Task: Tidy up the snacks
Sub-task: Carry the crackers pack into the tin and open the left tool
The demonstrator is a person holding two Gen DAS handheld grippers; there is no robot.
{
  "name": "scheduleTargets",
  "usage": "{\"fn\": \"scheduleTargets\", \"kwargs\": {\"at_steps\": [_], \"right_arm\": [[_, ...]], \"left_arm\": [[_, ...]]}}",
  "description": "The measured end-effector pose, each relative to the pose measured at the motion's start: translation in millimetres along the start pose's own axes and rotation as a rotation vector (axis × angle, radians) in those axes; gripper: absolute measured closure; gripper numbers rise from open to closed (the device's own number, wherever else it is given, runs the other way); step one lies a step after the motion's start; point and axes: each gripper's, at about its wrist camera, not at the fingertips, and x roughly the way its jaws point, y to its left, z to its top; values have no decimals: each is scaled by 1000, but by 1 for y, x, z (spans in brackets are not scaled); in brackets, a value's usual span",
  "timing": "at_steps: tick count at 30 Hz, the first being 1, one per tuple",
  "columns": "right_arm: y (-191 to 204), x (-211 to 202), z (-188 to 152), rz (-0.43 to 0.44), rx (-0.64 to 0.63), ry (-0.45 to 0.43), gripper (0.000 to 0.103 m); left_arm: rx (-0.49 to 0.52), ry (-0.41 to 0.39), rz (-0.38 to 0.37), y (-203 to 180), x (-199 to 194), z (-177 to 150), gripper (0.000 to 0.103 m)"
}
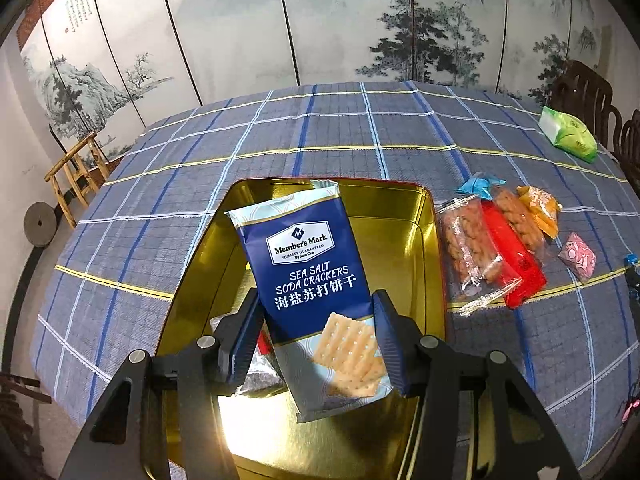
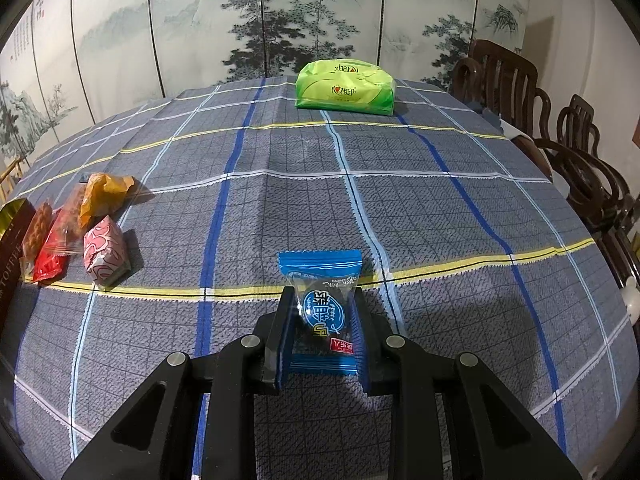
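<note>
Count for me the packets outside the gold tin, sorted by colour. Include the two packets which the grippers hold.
Dark blue cracker pack: 1
Light blue candy and light blue wrapper: 2
Clear twist packs: 2
Red pack: 1
Orange packet: 1
Pink packet: 1
Green pack: 1
Total: 9

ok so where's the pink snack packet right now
The pink snack packet lies on the checked tablecloth, left in the right wrist view, just right of the red packet and below the orange one.
</note>
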Motion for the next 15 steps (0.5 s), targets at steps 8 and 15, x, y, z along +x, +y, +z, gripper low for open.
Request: {"fn": "scheduleTargets", "kwargs": {"at_steps": [8,15], "right_arm": [[1,0,0,-1,-1,0,76],[1,0,0,-3,-2,0,76]], "left_arm": [[1,12,4,3,5,2,53],[0,24,10,6,11,2,52]]}}
